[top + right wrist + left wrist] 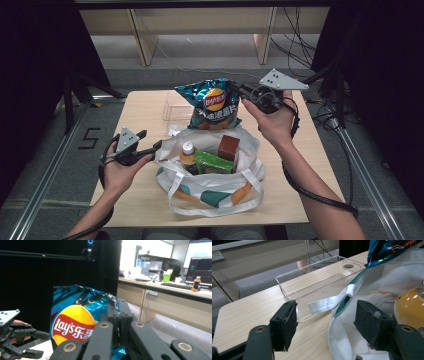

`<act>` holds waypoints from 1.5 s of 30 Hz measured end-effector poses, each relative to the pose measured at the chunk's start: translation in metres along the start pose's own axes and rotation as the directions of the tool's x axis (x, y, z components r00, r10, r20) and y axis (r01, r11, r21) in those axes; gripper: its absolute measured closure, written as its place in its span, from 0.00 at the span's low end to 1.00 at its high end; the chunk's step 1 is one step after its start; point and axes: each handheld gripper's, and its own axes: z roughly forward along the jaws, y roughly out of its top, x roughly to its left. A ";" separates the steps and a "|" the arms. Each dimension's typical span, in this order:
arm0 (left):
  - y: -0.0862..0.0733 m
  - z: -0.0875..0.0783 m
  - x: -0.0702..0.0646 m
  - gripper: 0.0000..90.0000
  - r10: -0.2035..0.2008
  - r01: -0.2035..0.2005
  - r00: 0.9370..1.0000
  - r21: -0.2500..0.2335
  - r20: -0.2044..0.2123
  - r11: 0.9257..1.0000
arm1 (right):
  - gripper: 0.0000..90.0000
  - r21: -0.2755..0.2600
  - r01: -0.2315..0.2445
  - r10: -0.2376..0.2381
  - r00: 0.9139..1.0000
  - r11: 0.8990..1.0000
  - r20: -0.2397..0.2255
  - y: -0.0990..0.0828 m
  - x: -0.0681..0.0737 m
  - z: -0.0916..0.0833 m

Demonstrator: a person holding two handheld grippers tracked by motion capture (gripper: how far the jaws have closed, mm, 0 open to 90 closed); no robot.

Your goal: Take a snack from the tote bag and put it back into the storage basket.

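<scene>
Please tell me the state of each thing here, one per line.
Blue Lay's chip bag: sealed, held up above the bag.
White cloth tote bag: open, items inside.
Clear plastic tray: empty.
Amber bottle: capped, upright in tote.
Left gripper: open at tote rim.
Right gripper: shut on chip bag.

Light wooden tabletop (145, 107) carries clear rectangular plastic bin (312, 287), empty, beside white cloth tote bag (250, 172). Painted numeral "5" (89, 138) marks grey floor at left. Black cables (300, 47) trail behind. Distant desk holds computer monitors (200, 263), orange-drink bottle (196, 284).
</scene>
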 end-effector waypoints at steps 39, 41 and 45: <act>0.001 -0.001 0.002 0.36 -0.007 0.007 1.000 -0.011 -0.006 1.000 | 1.00 -0.025 -0.030 0.032 0.996 0.999 0.086 0.011 -0.014 0.023; 0.001 -0.001 0.002 0.36 -0.005 0.005 1.000 -0.012 -0.007 1.000 | 1.00 -0.028 -0.037 0.040 0.995 0.999 0.096 0.011 -0.015 0.024; 0.000 -0.001 0.002 0.36 -0.008 0.007 1.000 -0.012 -0.008 1.000 | 1.00 -0.022 -0.049 0.051 0.993 0.999 0.108 0.010 -0.018 0.030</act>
